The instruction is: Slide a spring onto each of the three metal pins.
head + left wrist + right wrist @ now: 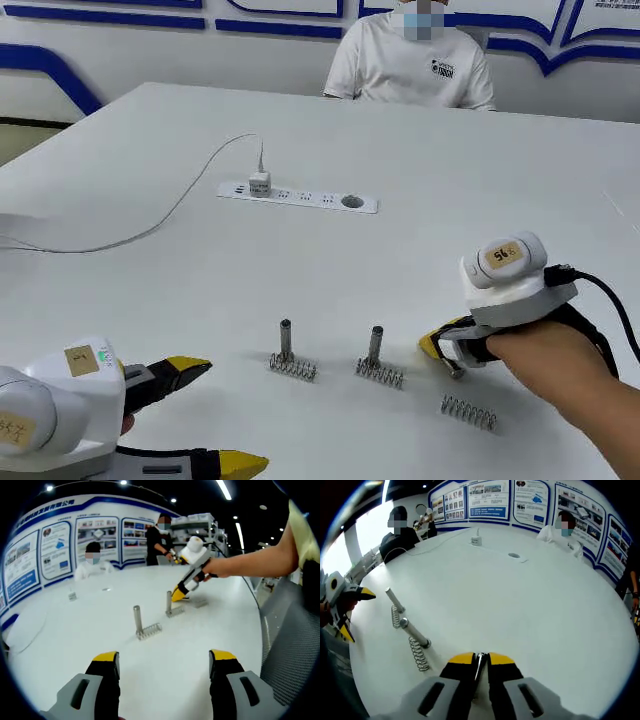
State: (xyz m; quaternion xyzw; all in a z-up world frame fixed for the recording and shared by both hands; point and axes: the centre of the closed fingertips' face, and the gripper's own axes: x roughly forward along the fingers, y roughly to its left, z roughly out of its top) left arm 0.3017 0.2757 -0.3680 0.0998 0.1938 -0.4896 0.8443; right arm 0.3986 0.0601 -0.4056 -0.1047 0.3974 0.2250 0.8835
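While the left gripper (222, 414) hangs released low over the surface (150, 280) with its jaws wide apart, the right gripper (479, 657) is clenched on a thin metal pin (479, 667), its tip down at the surface. Two more pins stand upright side by side, one (286, 338) on the left and one (376, 343) on the right. Three springs lie flat, none on a pin: one (293, 367) touches the left pin's foot, one (380, 374) lies at the right pin's foot, and the third (469, 411) lies alone near the right gripper. One power strip (298, 197) with one white cable (170, 212) lies farther back.
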